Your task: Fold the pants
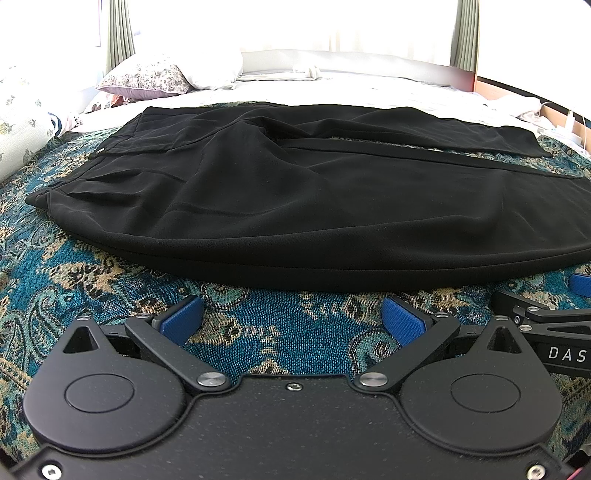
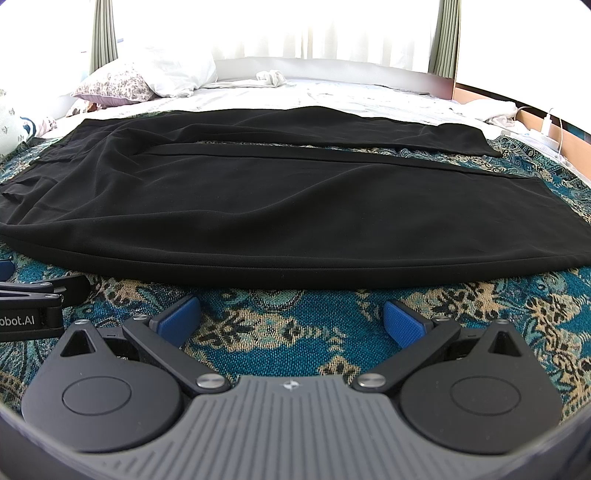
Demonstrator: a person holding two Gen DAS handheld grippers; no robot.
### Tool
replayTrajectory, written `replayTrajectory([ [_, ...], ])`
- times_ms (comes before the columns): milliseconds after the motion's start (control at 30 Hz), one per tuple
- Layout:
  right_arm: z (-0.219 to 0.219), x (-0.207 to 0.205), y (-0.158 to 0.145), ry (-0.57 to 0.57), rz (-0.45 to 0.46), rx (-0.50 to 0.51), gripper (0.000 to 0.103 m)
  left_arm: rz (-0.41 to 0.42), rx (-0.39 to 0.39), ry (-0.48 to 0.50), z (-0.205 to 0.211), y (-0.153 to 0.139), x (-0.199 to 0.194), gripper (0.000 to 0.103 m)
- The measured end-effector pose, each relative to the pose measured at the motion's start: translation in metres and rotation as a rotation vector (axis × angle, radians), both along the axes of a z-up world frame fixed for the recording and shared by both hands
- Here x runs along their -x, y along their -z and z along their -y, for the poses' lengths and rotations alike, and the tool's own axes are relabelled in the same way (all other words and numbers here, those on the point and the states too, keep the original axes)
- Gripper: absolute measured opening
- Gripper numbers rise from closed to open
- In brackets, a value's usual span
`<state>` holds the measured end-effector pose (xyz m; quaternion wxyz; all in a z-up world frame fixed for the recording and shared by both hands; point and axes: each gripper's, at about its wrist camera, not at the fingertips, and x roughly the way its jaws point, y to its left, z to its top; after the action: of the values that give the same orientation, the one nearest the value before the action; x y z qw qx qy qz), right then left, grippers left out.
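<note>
Black pants (image 1: 295, 206) lie flat across a blue patterned blanket (image 1: 273, 325), waistband to the left, both legs running to the right, side by side with a narrow gap between them. They also show in the right wrist view (image 2: 280, 214). My left gripper (image 1: 291, 319) is open and empty, just short of the near edge of the pants. My right gripper (image 2: 291, 319) is open and empty, also just short of that near edge. Each gripper sits beside the other; the right one shows at the left wrist view's right edge (image 1: 535, 314).
The blanket covers a bed with a white sheet (image 2: 332, 96) beyond the pants. Pillows (image 1: 147, 75) lie at the far left. Curtains (image 2: 103, 33) hang behind the bed. A wooden bed edge with a white cable (image 2: 550, 122) is at the far right.
</note>
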<state>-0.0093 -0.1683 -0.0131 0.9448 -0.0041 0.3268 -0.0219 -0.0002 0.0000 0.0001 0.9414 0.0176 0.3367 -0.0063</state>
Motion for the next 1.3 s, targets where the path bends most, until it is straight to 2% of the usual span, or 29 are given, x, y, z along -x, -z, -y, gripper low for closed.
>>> replayTrajectory([
  [233,-0.001,0.001,-0.003,0.001,-0.012,-0.014,0.103,-0.031,-0.033,-0.01,0.006,-0.004,-0.002,0.103],
  [433,0.014,-0.004,-0.015,-0.013,-0.08,-0.052,0.103,-0.098,0.011,0.012,-0.003,-0.015,-0.014,0.103],
  [567,0.053,-0.002,-0.032,0.082,-0.059,-0.131,0.103,-0.094,0.015,-0.032,-0.031,-0.031,-0.018,0.103],
  [667,0.104,-0.003,-0.041,0.19,-0.025,-0.209,0.103,-0.072,0.03,-0.099,-0.063,-0.041,-0.03,0.103],
  [833,0.187,-0.01,-0.047,0.428,-0.002,-0.238,0.099,-0.019,0.055,-0.297,-0.134,-0.051,-0.056,0.103],
  [933,0.233,-0.008,-0.045,0.555,-0.007,-0.282,0.094,0.016,0.132,-0.439,-0.184,-0.054,-0.065,0.102],
  [1000,0.253,-0.004,-0.04,0.621,-0.01,-0.306,0.09,0.021,0.192,-0.509,-0.214,-0.053,-0.073,0.097],
  [1133,0.287,-0.001,-0.036,0.705,0.007,-0.35,0.086,-0.004,0.214,-0.596,-0.251,-0.043,-0.092,0.088],
  [1200,0.297,-0.005,-0.037,0.734,0.016,-0.337,0.085,-0.009,0.228,-0.617,-0.259,-0.038,-0.098,0.083],
  [1300,0.313,-0.011,-0.038,0.772,0.025,-0.329,0.079,0.0,0.278,-0.628,-0.265,-0.031,-0.105,0.082],
])
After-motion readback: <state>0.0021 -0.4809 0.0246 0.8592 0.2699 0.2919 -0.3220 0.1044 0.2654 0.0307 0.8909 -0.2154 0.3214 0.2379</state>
